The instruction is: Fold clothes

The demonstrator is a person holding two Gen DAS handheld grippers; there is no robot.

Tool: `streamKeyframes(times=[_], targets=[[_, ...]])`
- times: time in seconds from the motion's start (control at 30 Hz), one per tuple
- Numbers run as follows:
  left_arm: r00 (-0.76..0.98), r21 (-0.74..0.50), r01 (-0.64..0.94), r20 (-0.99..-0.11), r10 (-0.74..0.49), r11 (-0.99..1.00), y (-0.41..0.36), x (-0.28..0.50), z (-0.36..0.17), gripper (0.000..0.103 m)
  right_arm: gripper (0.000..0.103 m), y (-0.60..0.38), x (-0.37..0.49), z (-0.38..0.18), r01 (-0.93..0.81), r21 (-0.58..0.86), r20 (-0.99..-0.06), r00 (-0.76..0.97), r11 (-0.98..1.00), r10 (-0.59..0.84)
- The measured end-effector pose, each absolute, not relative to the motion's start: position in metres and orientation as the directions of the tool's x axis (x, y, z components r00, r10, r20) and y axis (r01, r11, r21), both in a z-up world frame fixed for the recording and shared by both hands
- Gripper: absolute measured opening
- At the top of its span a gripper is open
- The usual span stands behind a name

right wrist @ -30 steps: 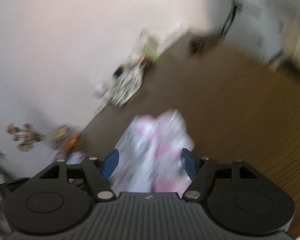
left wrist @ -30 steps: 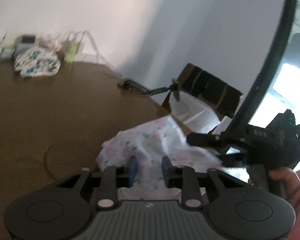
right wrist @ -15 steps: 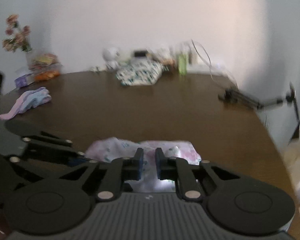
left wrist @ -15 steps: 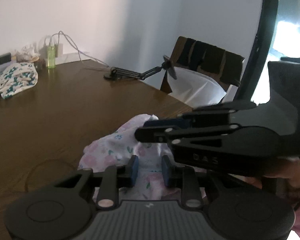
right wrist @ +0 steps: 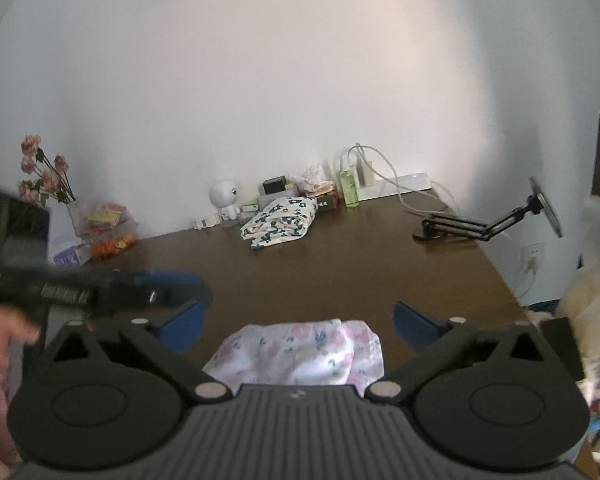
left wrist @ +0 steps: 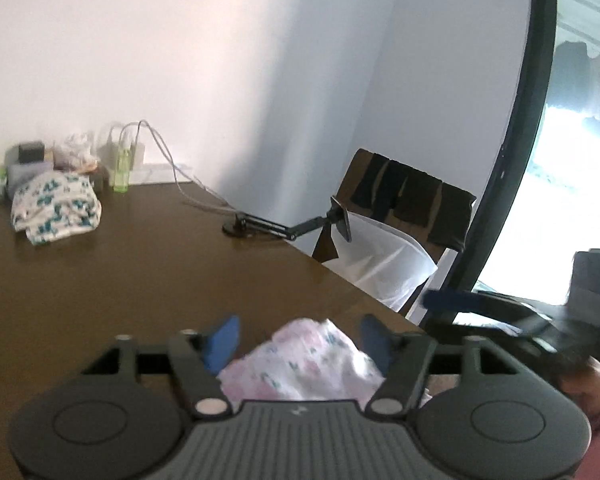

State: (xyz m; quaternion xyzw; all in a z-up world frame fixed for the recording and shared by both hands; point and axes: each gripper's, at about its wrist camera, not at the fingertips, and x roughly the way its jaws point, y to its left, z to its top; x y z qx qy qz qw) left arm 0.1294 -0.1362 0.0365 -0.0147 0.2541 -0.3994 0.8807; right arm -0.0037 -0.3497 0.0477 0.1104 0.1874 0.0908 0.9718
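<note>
A small pink floral garment (left wrist: 300,364) lies bunched and folded on the brown table (left wrist: 140,280), near its front edge. My left gripper (left wrist: 299,336) hovers just above it. Its jaws are opening, and the blue pads (left wrist: 224,338) stand clear on either side of the cloth. In the right wrist view the same garment (right wrist: 296,354) sits low between the fingers of my right gripper (right wrist: 299,322). Those jaws are opening wide too, and nothing is pressed between them. Each gripper shows as a blur at the edge of the other's view.
A folded white garment with green flowers (right wrist: 278,222) lies at the table's far side, among bottles, boxes and cables along the wall. A black phone-holder arm (right wrist: 484,226) stands at the right edge, with a chair (left wrist: 400,216) behind it. A vase of flowers (right wrist: 46,184) is far left.
Both grippers' jaws have gone from nearly shut to wide apart. Both have risen and drawn back a little. The pink garment stays on the table.
</note>
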Motion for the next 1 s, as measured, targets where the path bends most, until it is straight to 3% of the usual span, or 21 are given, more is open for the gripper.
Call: streamKeyframes(times=[0.07,0.13,0.2,0.23,0.3,0.43,0.7,0.93,1.0], targets=[[0.546,-0.198,0.715,-0.44,-0.713,0.67,-0.144,0.135,0.04,0.074,0.102,-0.339,-0.016,0.048,-0.133,0.195,-0.352,0.915,0.972,0.195],[0.528,-0.162,0.742,-0.458,-0.716,0.651,-0.159,0.143,0.038,0.06,0.096,-0.327,-0.022,0.044,-0.127,0.146,-0.367,0.914,0.981,0.173],[0.48,-0.142,0.778,-0.495,-0.724,0.612,-0.175,0.15,0.033,0.03,0.065,-0.318,-0.021,0.038,-0.128,0.128,-0.38,0.91,0.984,0.168],[0.455,-0.134,0.795,-0.514,-0.727,0.592,-0.183,0.154,0.031,0.025,0.051,-0.314,-0.021,0.036,-0.129,0.12,-0.387,0.907,0.984,0.166],[0.424,-0.123,0.814,-0.543,-0.725,0.568,-0.195,0.157,0.025,0.011,0.04,-0.308,-0.017,0.031,-0.128,0.132,-0.394,0.903,0.983,0.17],[0.373,-0.104,0.842,-0.598,-0.71,0.53,-0.216,0.161,0.014,0.003,0.018,-0.297,-0.015,0.023,-0.142,0.106,-0.396,0.902,0.984,0.173],[0.327,-0.132,0.821,-0.689,-0.647,0.555,-0.231,0.179,-0.023,0.002,0.013,-0.287,-0.006,-0.006,-0.094,0.104,-0.493,0.86,0.99,0.133],[0.326,-0.167,0.804,-0.68,-0.657,0.571,-0.228,0.185,-0.03,0.002,0.012,-0.286,-0.009,-0.013,-0.082,0.119,-0.494,0.86,0.99,0.131],[0.356,-0.17,0.802,-0.634,-0.687,0.572,-0.22,0.177,-0.014,0.007,0.013,-0.289,-0.012,-0.007,-0.089,0.126,-0.477,0.868,0.988,0.139]])
